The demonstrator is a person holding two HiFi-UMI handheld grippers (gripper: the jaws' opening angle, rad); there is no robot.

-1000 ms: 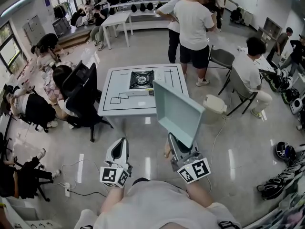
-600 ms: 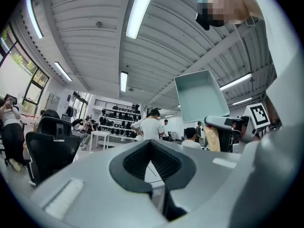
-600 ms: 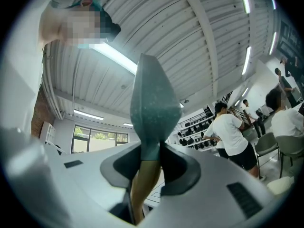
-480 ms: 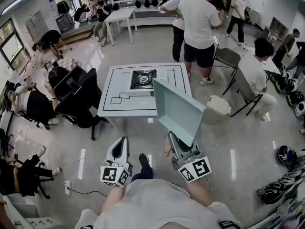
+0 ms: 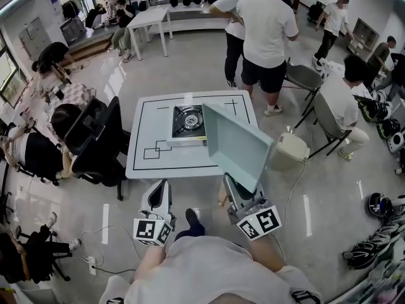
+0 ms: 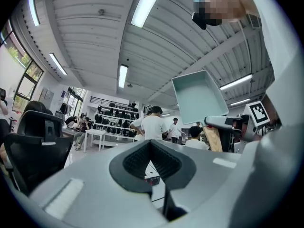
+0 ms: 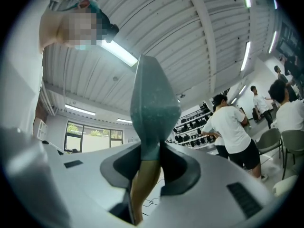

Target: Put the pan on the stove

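A pale teal square pan (image 5: 234, 145) with a wooden handle (image 7: 142, 184) is held up on edge in front of me, its hollow side facing left. My right gripper (image 5: 235, 189) is shut on the handle, just below the pan's body (image 7: 153, 108). The pan (image 6: 197, 96) also shows high in the left gripper view. A black gas stove (image 5: 188, 120) sits on the white table (image 5: 152, 163) ahead, partly hidden by the pan's left edge. My left gripper (image 5: 159, 195) hangs beside the right one, short of the table, shut with nothing in it (image 6: 151, 160).
Two people in white shirts (image 5: 266, 30) stand just behind the table. A black office chair (image 5: 95, 138) stands at its left side. A white bin (image 5: 290, 147) and a seated person on a folding chair (image 5: 335, 100) are to its right. Cables lie on the floor at lower left.
The table and stove have come nearer and lower in the head view as I walk forward. The pan stays in the right gripper's grip, held the same way.
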